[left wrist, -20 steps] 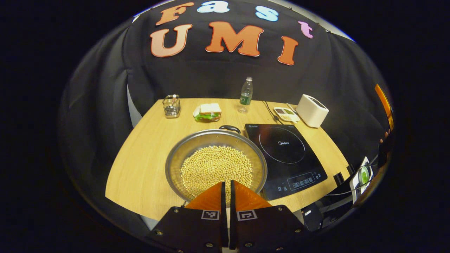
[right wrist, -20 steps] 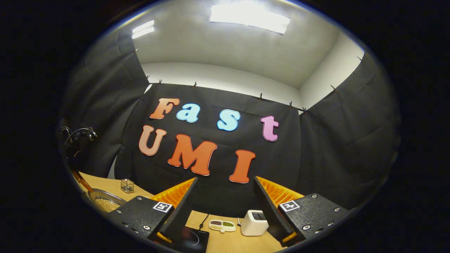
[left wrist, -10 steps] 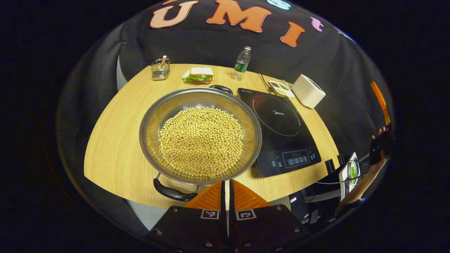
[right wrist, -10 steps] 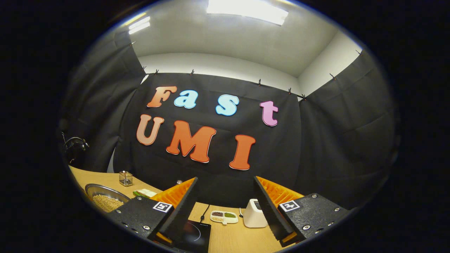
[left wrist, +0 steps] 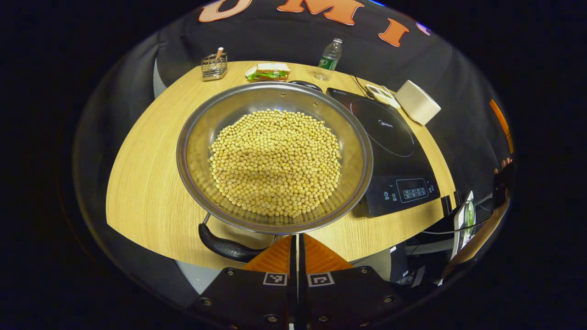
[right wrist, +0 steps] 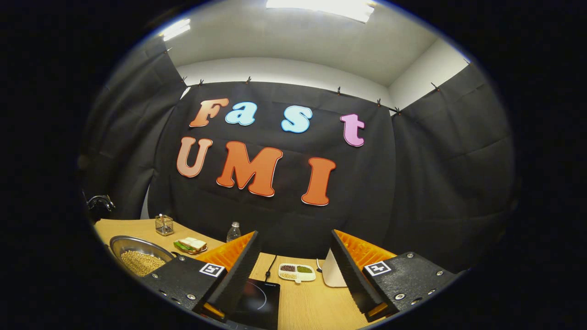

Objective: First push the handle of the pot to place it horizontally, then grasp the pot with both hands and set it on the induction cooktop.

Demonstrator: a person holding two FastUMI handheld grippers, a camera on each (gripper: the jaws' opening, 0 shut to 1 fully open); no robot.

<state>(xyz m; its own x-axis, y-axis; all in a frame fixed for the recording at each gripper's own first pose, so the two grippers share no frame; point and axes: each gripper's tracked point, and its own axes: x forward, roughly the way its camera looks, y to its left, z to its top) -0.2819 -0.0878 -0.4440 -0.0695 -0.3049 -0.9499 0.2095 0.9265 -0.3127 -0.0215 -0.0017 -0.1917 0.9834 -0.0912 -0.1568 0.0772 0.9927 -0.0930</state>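
Note:
A wide steel pot (left wrist: 197, 137) full of yellow beans sits on the wooden table, left of the black induction cooktop (left wrist: 390, 137). Its near black handle (left wrist: 224, 245) lies at the table's front edge; the far handle (left wrist: 305, 85) points toward the back. My left gripper (left wrist: 296, 238) is shut and empty, its tips just over the pot's near rim, right of the near handle. In the right gripper view my right gripper (right wrist: 293, 256) stands open, held high and aimed at the wall, with the pot (right wrist: 119, 243) at lower left and the cooktop (right wrist: 257, 298) below.
Along the table's back stand a wire holder (left wrist: 213, 67), a sandwich (left wrist: 270, 71), a water bottle (left wrist: 329, 59), a divided dish (left wrist: 379, 94) and a white toaster (left wrist: 417, 103). A person's hand (left wrist: 502, 176) and cables hang off the table's right side.
My left gripper has come down and forward toward the pot, which now looks larger. The right gripper has tilted downward a little, bringing more of the table into its view.

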